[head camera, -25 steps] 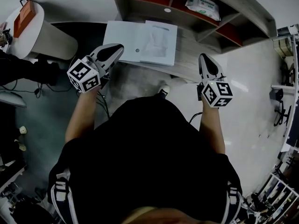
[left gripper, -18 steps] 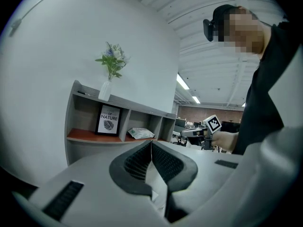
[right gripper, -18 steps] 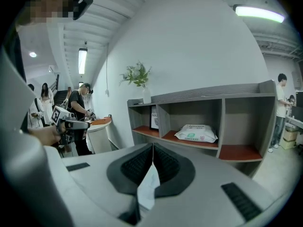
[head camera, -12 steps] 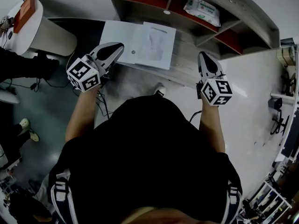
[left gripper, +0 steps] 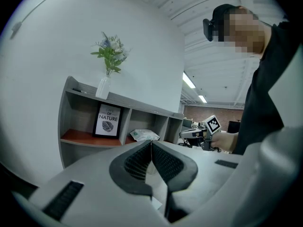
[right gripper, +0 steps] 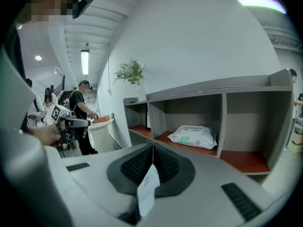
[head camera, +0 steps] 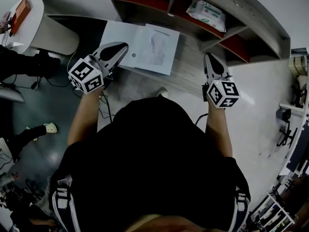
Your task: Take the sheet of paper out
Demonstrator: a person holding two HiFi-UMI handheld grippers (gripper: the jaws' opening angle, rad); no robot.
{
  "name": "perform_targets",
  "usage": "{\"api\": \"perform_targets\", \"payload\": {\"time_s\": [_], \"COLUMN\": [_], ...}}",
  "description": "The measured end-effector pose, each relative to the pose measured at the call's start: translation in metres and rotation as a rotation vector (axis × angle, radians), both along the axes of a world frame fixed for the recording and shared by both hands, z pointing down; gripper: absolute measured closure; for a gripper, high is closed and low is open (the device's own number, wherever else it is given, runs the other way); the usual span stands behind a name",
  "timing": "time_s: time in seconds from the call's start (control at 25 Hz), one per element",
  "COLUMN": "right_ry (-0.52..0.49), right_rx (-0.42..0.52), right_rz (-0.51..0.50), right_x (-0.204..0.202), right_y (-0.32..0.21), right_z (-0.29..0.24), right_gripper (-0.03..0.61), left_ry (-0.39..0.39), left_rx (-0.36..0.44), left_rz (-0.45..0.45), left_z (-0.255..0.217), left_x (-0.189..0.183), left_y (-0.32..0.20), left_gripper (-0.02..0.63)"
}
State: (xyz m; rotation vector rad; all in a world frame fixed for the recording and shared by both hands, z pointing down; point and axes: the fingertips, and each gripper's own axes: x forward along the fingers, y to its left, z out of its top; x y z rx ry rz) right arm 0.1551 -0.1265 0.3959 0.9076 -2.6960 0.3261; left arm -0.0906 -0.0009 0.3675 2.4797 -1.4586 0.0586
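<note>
At the grey wooden desk's (head camera: 193,79) near edge | left gripper (head camera: 124,47) closed, empty, by white rectangular paper sheet (head camera: 155,50) | right gripper (head camera: 208,57) closed, well apart.

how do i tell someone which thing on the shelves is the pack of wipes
Find the grey shelf unit with reddish-brown boards, standing against the white wall. The pack of wipes lies flat in the compartment just right of the one holding the framed leaf print. It is the only soft white pouch there, with a green mark on its label.
</note>
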Motion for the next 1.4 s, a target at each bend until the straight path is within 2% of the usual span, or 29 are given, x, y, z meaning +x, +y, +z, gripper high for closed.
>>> {"api": "perform_targets", "payload": {"time_s": [0.52,1.08,1.4], "right_ry": [-0.006,-0.009,-0.011], "right_rx": [-0.012,-0.046,-0.052], "right_rz": [-0.064,-0.089,-0.111], "right_x": [0.018,0.037,0.032], "right_y": [-0.045,-0.074,-0.078], "right_z": [0.011,0.027,0.03], "right_gripper": [0.565,0.565,0.565], "left_ry": [-0.015,-0.031,-0.033], "left_rx": [-0.013,-0.044,-0.049], "left_rz": [-0.051,-0.027,-0.039], "left_z": [0.005,0.011,0.015], "left_x": [0.031,0.061,0.061], "left_y": [-0.036,-0.077,-0.081], "left_gripper": [0.589,0.589,0.589]}}
